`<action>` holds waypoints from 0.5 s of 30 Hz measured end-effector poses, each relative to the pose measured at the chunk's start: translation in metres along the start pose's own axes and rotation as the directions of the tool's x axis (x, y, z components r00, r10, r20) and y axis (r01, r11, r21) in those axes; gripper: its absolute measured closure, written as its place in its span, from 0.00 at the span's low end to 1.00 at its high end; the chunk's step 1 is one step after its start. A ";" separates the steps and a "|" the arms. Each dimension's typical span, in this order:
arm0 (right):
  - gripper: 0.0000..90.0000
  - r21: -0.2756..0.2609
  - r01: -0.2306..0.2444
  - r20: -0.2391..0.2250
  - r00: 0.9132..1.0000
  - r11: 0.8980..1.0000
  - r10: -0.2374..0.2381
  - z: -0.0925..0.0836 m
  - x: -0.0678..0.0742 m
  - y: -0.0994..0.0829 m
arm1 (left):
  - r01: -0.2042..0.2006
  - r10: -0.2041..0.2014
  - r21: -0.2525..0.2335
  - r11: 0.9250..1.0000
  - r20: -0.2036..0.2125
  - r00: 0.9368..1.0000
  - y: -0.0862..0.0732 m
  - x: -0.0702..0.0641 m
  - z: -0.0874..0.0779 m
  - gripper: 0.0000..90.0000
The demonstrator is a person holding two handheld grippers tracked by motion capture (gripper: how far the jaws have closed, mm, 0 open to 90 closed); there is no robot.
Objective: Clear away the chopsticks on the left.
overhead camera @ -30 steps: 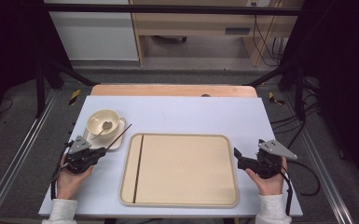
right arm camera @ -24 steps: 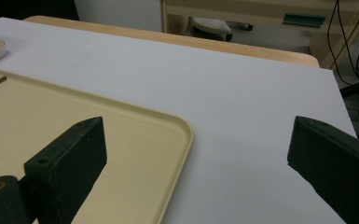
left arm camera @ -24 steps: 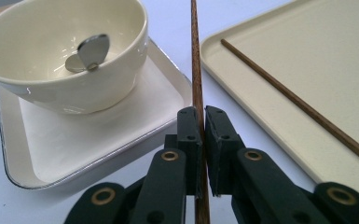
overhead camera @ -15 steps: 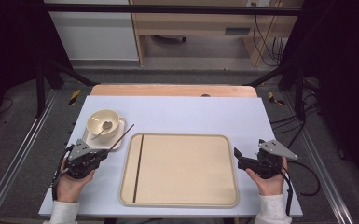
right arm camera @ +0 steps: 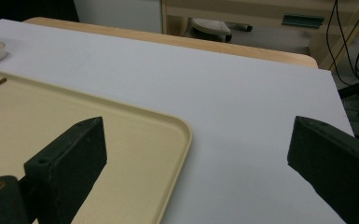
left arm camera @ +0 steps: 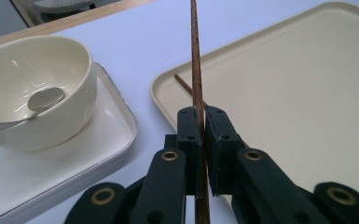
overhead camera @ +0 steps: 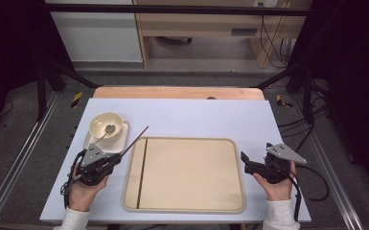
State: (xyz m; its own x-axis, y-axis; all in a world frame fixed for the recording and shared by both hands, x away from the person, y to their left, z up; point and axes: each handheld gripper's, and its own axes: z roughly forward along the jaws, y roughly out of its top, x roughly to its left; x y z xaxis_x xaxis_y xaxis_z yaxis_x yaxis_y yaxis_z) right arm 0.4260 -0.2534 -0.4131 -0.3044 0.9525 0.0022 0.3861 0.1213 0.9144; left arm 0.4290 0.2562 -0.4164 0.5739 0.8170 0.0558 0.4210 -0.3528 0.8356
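High view: a pale blue-white bench [overhead camera: 187, 115] with a wooden strip along its far edge fills the centre of the frame; grey floor, metal rails and black stand legs flank it, and pale cabinets and hanging cables occupy the top of the frame. Nearest, at lower left, the left gripper [overhead camera: 117, 160] sits in the person's hand, its jaws clenched on a dark wooden chopstick [overhead camera: 135, 140] that slants up and right over the near-left corner of the beige tray [overhead camera: 191, 207]. In the left gripper view the chopstick [left arm camera: 196, 70] runs between the two pads and rises out of the top of the frame. At lower right of the high view the right gripper [overhead camera: 244, 158] rests at the tray's right rim, jaws released and wide apart, nothing between them, as the right gripper view confirms [right arm camera: 196, 154]. A second chopstick [overhead camera: 142, 172] lies on the tray, parallel to its left rim. Farther, at upper left, a cream bowl [overhead camera: 106, 126] holding a metal spoon [overhead camera: 106, 131] stands on a small white rectangular plate [overhead camera: 121, 142], just beside the tray's far-left corner.
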 end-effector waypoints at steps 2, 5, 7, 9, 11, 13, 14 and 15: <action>0.06 0.000 0.001 0.000 1.000 1.000 -0.001 0.000 0.000 0.000 | 0.014 -0.014 -0.007 1.000 0.001 1.000 0.002 -0.005 0.001 0.94; 0.05 -0.001 0.000 -0.001 1.000 1.000 0.000 0.000 -0.001 0.000 | 0.022 -0.022 -0.020 1.000 -0.012 1.000 0.005 -0.012 0.001 0.94; 0.05 0.000 0.000 0.000 1.000 1.000 0.000 0.000 -0.001 0.000 | 0.028 -0.028 -0.032 0.999 -0.021 0.999 0.007 -0.017 0.001 0.94; 0.05 0.000 -0.001 -0.001 1.000 1.000 0.001 0.000 -0.001 0.000 | 0.031 -0.032 -0.036 0.999 -0.027 0.999 0.008 -0.020 0.001 0.95; 0.05 0.000 -0.001 0.000 1.000 1.000 0.001 0.000 -0.001 0.000 | 0.038 -0.040 -0.041 0.998 -0.037 0.999 0.009 -0.024 0.002 0.94; 0.05 -0.001 -0.001 0.000 1.000 1.000 0.001 -0.001 -0.001 0.000 | 0.049 -0.051 -0.049 0.998 -0.041 0.998 0.010 -0.029 0.004 0.94; 0.05 -0.001 -0.001 0.000 1.000 1.000 0.001 -0.001 -0.001 0.000 | 0.049 -0.051 -0.049 0.998 -0.041 0.998 0.010 -0.029 0.004 0.94; 0.05 -0.001 -0.001 0.000 1.000 1.000 0.001 -0.001 -0.001 0.000 | 0.044 -0.045 -0.048 0.998 -0.038 0.998 0.010 -0.031 0.005 0.94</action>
State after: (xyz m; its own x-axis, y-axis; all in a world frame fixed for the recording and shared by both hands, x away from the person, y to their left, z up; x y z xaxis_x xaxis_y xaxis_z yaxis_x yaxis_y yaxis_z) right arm 0.4257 -0.2543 -0.4126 -0.3042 0.9526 0.0029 0.3851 0.1202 0.9150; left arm 0.4192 0.2252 -0.4120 0.5268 0.8491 0.0387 0.4113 -0.2945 0.8626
